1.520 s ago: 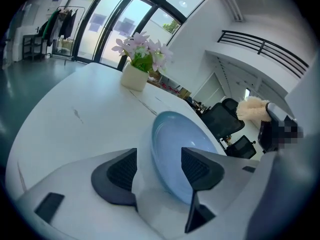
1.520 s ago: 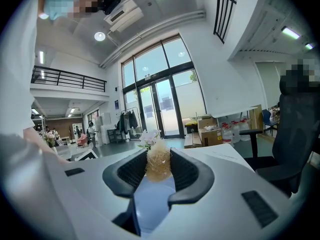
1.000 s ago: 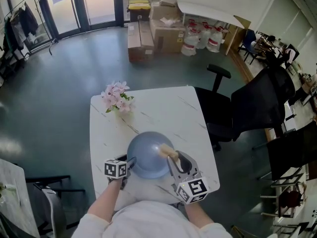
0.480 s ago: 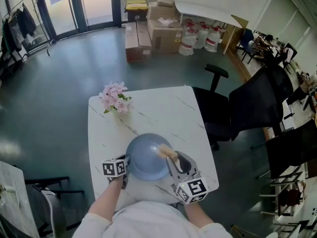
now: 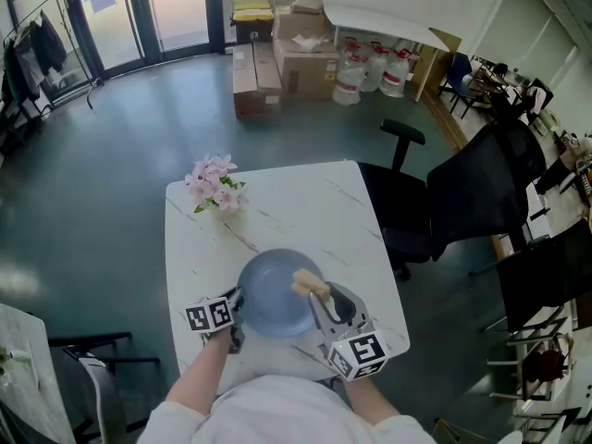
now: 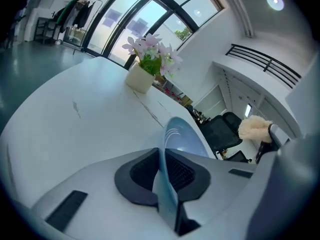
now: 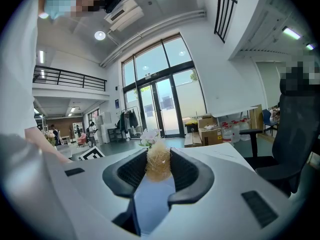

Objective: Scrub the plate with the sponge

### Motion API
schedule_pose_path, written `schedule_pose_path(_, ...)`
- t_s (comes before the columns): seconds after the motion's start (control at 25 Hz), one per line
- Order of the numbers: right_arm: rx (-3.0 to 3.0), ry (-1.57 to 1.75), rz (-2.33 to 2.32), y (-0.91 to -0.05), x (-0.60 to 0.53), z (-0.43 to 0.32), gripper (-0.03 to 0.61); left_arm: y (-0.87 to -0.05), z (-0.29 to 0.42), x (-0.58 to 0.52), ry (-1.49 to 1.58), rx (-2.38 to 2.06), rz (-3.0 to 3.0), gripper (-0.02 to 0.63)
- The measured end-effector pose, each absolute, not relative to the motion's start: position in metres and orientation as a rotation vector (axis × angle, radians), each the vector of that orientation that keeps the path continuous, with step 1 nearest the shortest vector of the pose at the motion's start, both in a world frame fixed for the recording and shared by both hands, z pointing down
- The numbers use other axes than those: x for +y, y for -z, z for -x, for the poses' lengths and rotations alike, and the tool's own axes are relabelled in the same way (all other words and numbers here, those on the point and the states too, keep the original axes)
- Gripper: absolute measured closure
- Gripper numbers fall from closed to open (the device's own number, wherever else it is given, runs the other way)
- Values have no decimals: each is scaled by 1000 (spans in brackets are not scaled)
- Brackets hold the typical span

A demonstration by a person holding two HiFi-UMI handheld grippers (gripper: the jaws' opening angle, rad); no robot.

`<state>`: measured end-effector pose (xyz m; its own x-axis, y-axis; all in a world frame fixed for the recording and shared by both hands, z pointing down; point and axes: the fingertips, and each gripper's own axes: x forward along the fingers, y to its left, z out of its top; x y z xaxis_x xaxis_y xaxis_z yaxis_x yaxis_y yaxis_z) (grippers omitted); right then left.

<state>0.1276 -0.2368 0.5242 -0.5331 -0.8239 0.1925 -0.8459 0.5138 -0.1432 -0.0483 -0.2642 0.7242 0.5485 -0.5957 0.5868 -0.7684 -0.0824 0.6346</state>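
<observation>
Plate at the table's near end.
Sponge at the plate's right side; flowers at the far left corner; chairs right of the table, boxes beyond.

text: none legible | labels: none legible | numbers: none legible

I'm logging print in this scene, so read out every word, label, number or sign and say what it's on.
Nothing here can be read.
Marker cubes: black-and-white square patterns, no letters.
Jugs: red labels, too small.
Blue wall sign: too blurred.
</observation>
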Motion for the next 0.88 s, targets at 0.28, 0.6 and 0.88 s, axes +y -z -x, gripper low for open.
schedule_pose_path(0.28, -2666, -310, -1459, -517, -232, -127, 436, -687, 54, -268, -105, -1155, -1834, 569)
schedule_pose_path(0.6, -2691, -227, -1408, -506, -230, -112, 436, -620, 54, -281, 91, -1164, -1937, 569)
schedule_pose_path(0.88, -2719, -140, -1328, -496, -223, -92, 436, -576, 57, -282, 183, -1157, -2013, 569)
